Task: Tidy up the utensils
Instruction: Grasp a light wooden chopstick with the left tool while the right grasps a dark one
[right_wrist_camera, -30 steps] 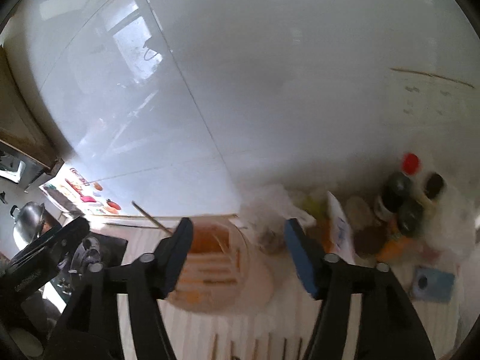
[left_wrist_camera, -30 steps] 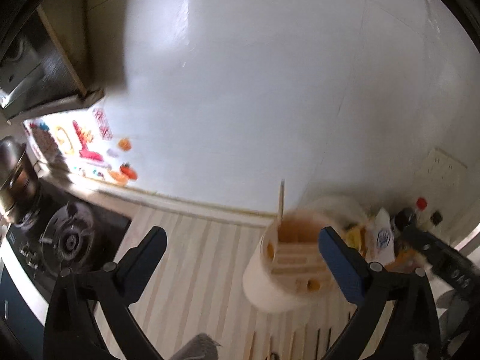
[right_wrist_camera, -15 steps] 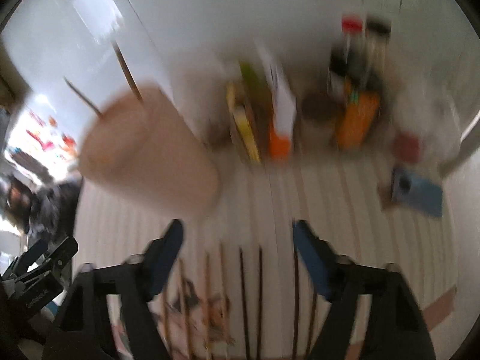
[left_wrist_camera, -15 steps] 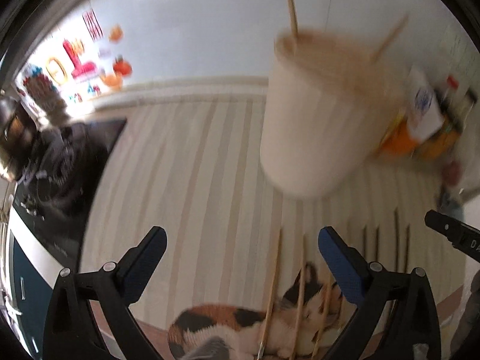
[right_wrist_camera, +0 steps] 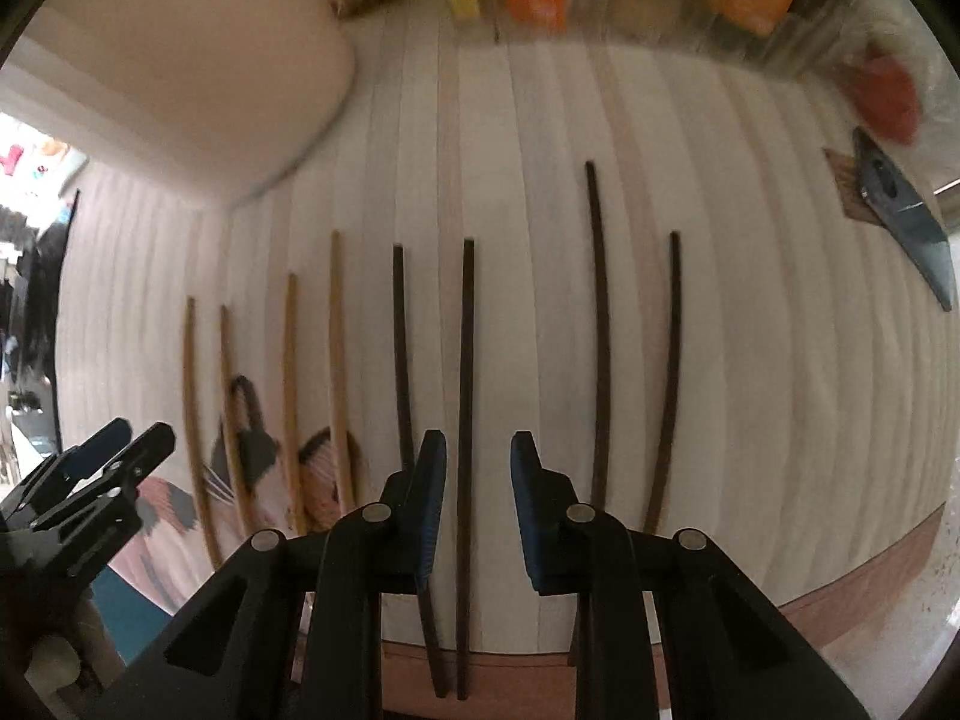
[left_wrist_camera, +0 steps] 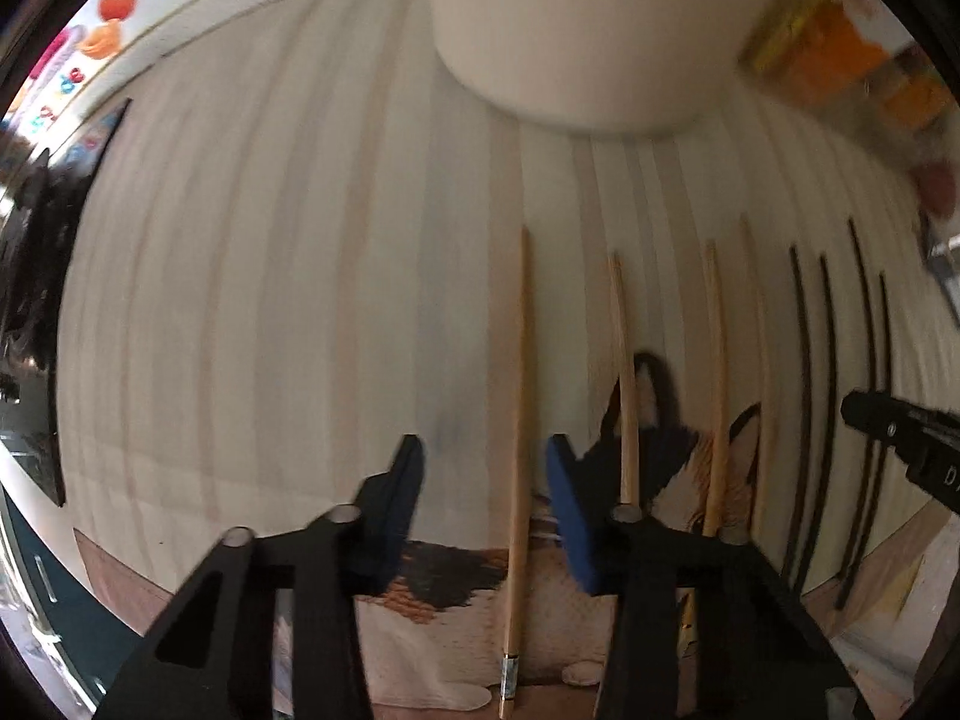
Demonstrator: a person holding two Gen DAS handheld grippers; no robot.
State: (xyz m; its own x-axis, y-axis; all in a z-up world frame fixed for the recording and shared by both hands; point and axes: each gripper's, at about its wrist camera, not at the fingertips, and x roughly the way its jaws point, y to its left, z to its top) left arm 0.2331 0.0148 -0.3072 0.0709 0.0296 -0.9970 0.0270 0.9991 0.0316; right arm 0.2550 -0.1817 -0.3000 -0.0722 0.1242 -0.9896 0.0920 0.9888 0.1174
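Below, from the left wrist: left claw (left_wrist_camera: 485, 474) pointing down over the striped surface (left_wrist_camera: 270, 276), jaws just narrowed yet not touching anything, the leftmost light wooden chopstick (left_wrist_camera: 519, 396) lying between the blue pads (left_wrist_camera: 567, 510). Three more light chopsticks (left_wrist_camera: 714, 384) to its right, then four dark chopsticks (left_wrist_camera: 804, 396), all roughly parallel. Cream utensil holder (left_wrist_camera: 576, 42) standing beyond the tips. Cat picture (left_wrist_camera: 660, 438) printed under the light ones.

Next, from the right wrist: right claw (right_wrist_camera: 478, 474) also pointing down, jaws likewise just narrowed and gripping nothing, one dark chopstick (right_wrist_camera: 465, 396) lying between its pads, another dark one (right_wrist_camera: 401, 354) just outside the left pad. Same holder (right_wrist_camera: 180, 60) at upper left; left claw (right_wrist_camera: 114, 450) low at the left edge.
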